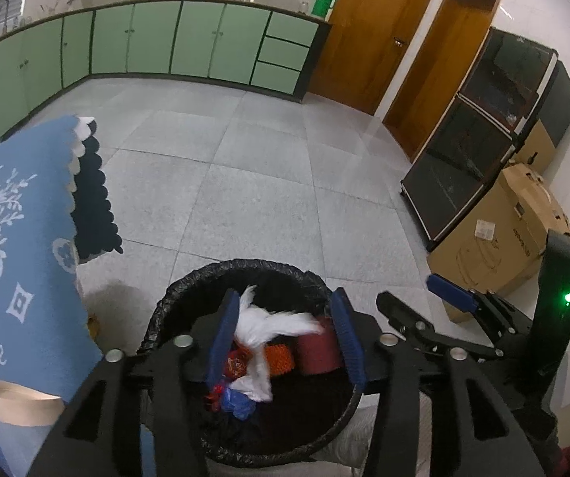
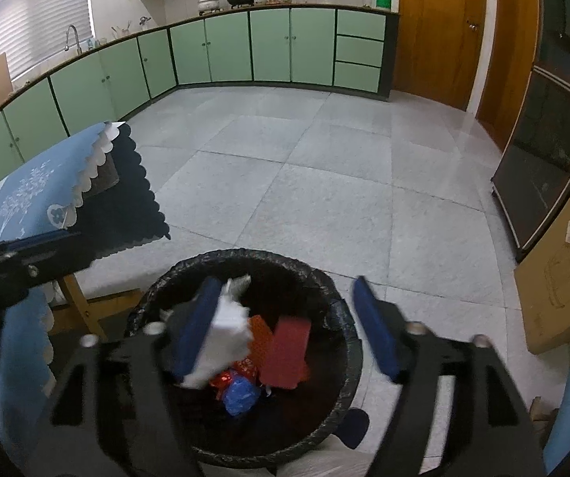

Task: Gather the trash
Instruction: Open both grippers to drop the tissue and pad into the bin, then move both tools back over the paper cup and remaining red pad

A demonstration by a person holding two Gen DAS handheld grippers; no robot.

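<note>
Left wrist view: left gripper [image 1: 285, 338] hangs over the black-lined trash bin [image 1: 165, 310], jaws spread; white tissue [image 1: 269, 324] lies between the pads, brushing the left-hand pad at about 9 o'clock and clear of the right-hand one.
Tissue, left view: blurred at its edges — I judge it loose, not pinched.
Bin contents: red box [image 1: 318, 351], orange wrapper [image 1: 281, 357] and blue wrapper [image 1: 239, 403] sit below the tissue, toward 6 o'clock.
Bin surroundings: blue tablecloth [image 1: 18, 246] hangs at 9 o'clock of the bin; cardboard box [image 1: 499, 234] stands well apart at 2 o'clock.
Right wrist view: right gripper [image 2: 289, 328] is also above the bin [image 2: 146, 302], jaws wide; a second white wad [image 2: 227, 330] rests against the left-hand pad, nothing at the other pad.
Risk one: paper clinging to a pad — it could ride back out when the gripper withdraws and fall onto the floor.
Risk two: both grippers crowd one opening; a careless pull-back could knock them together or snag the liner.
Risk three: the tablecloth edge hangs near the left gripper and could catch.
</note>
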